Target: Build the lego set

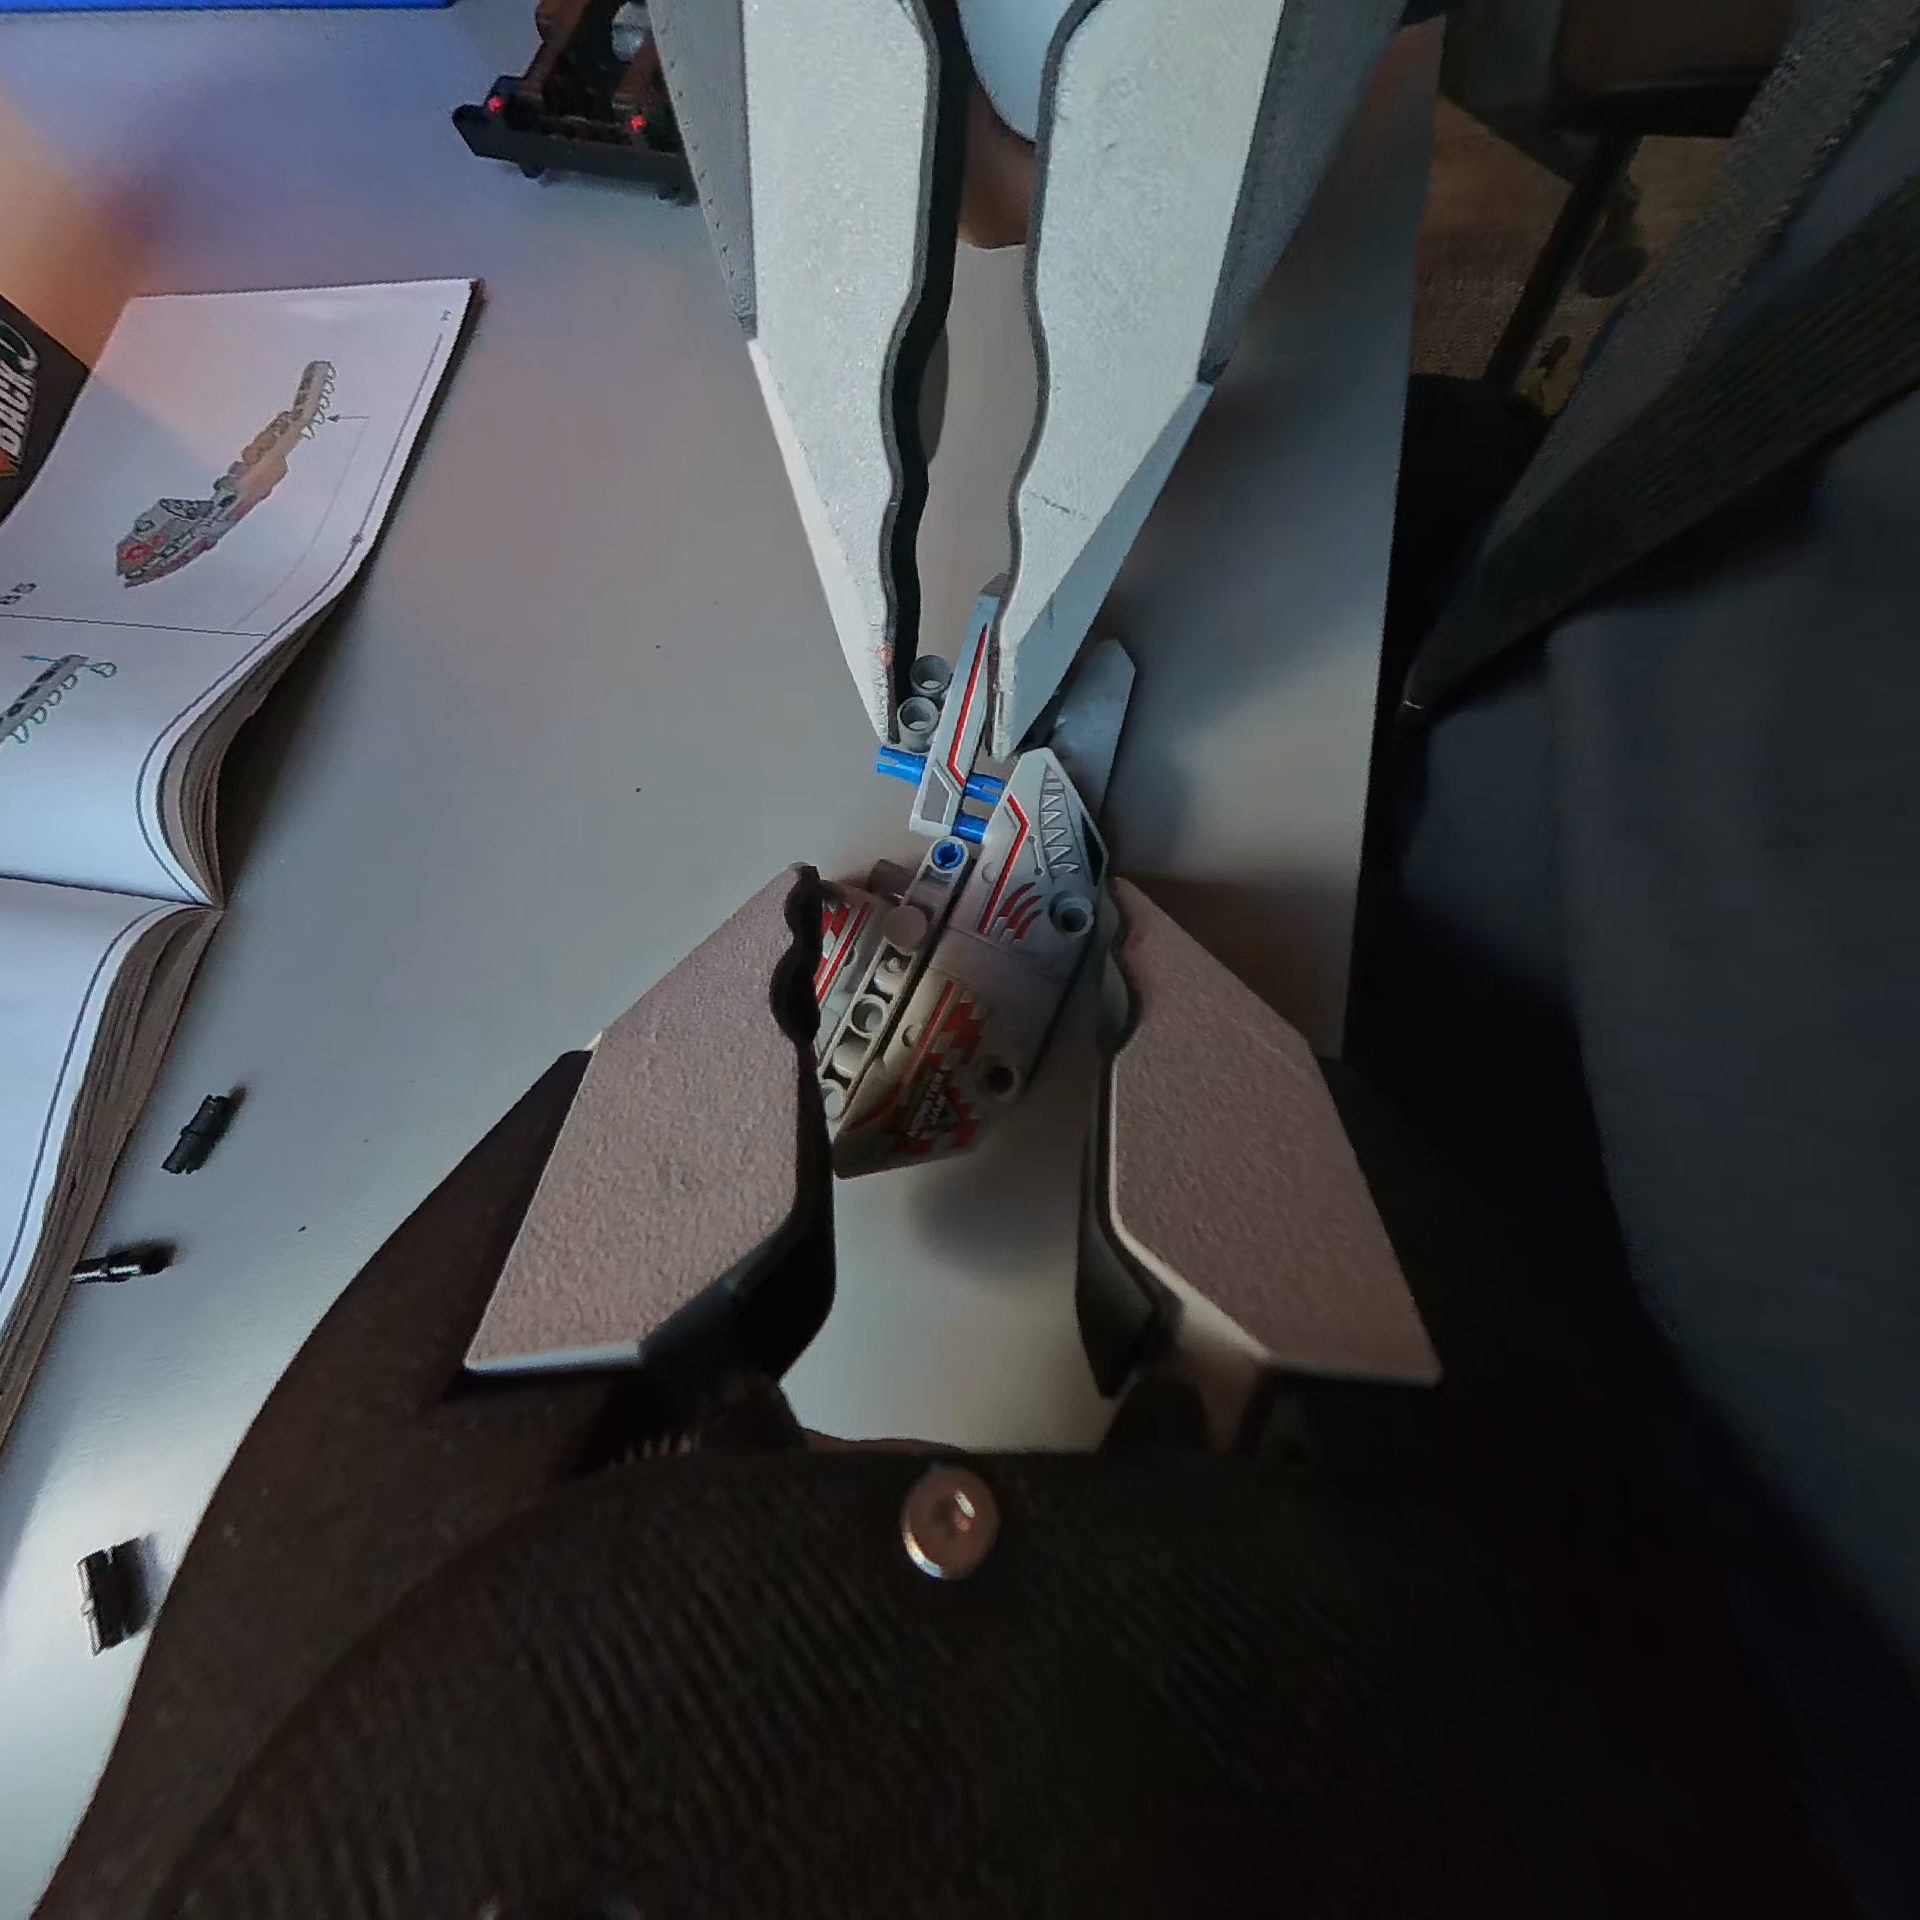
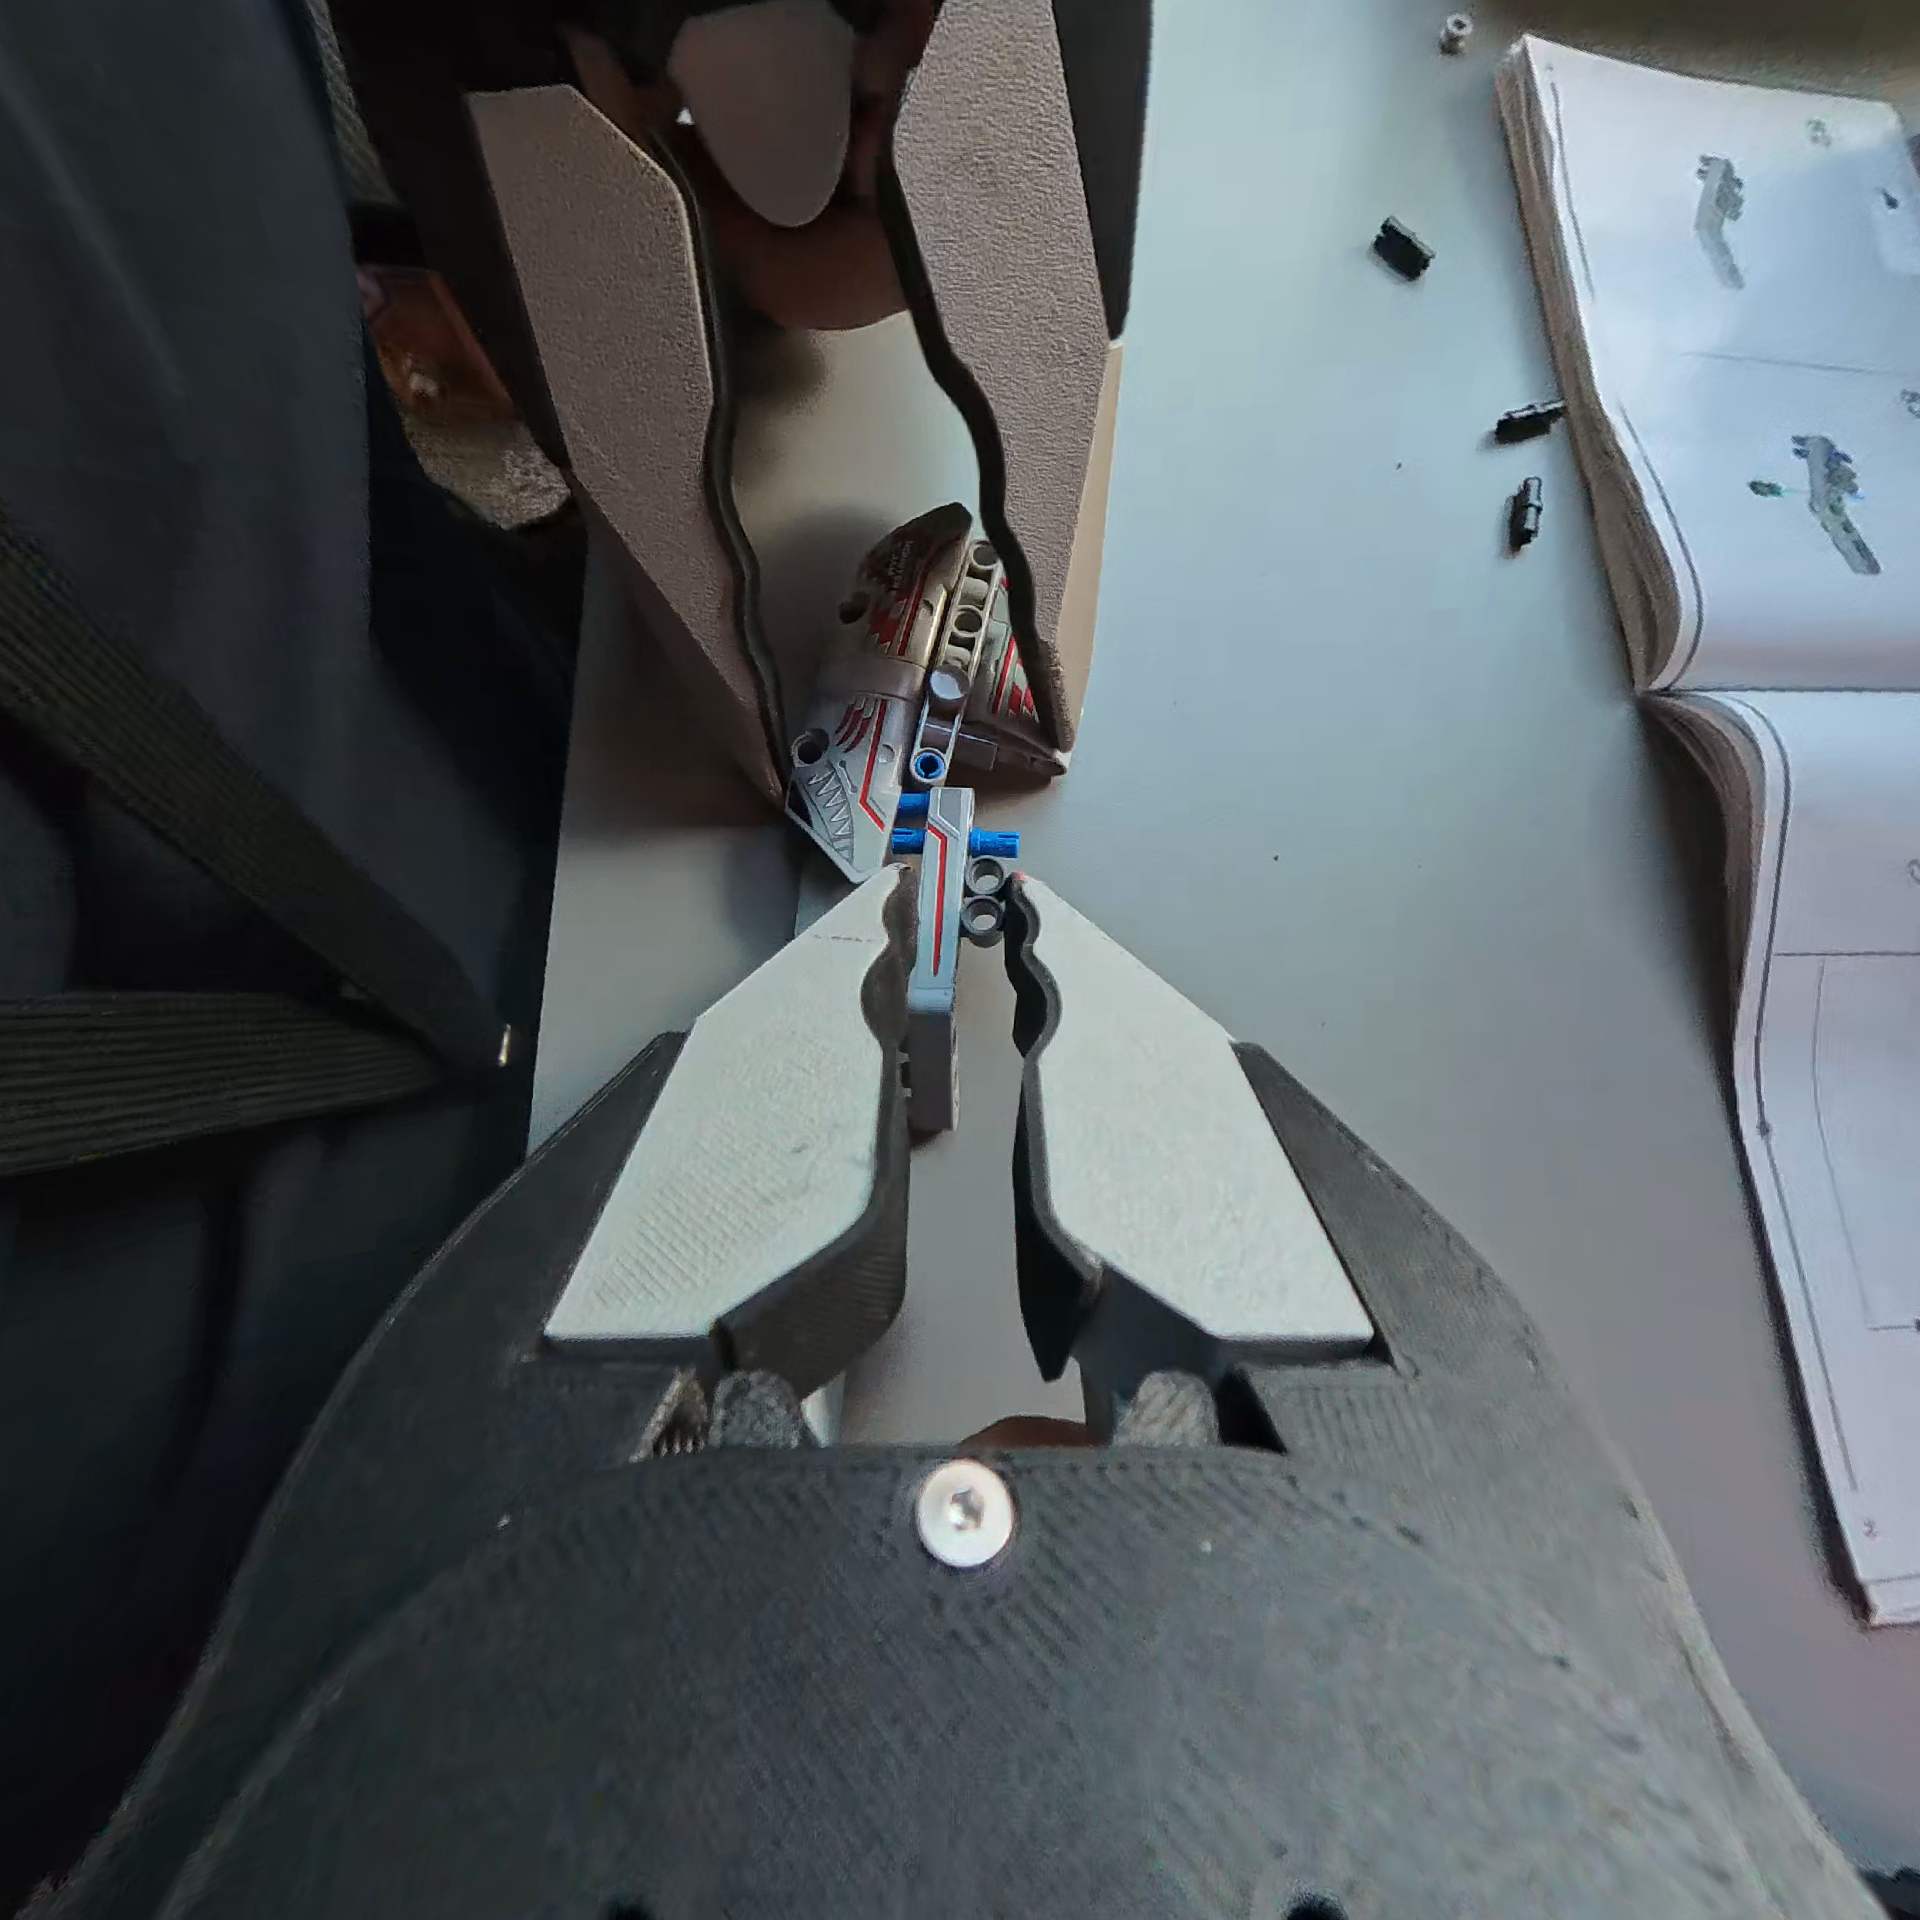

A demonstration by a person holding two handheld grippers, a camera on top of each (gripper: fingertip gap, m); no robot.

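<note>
Left gripper [image 1: 956,914]: fingers clamp the shark-head assembly [image 1: 966,987].
Right gripper [image 2: 956,894]: fingers pinch the grey panel [image 2: 940,904], tip-to-tip with the assembly.

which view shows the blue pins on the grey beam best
The right wrist view: both blue pins stick out either side of the beam, unobstructed. The left wrist view shows them smaller, partly behind the shark panel.
</note>
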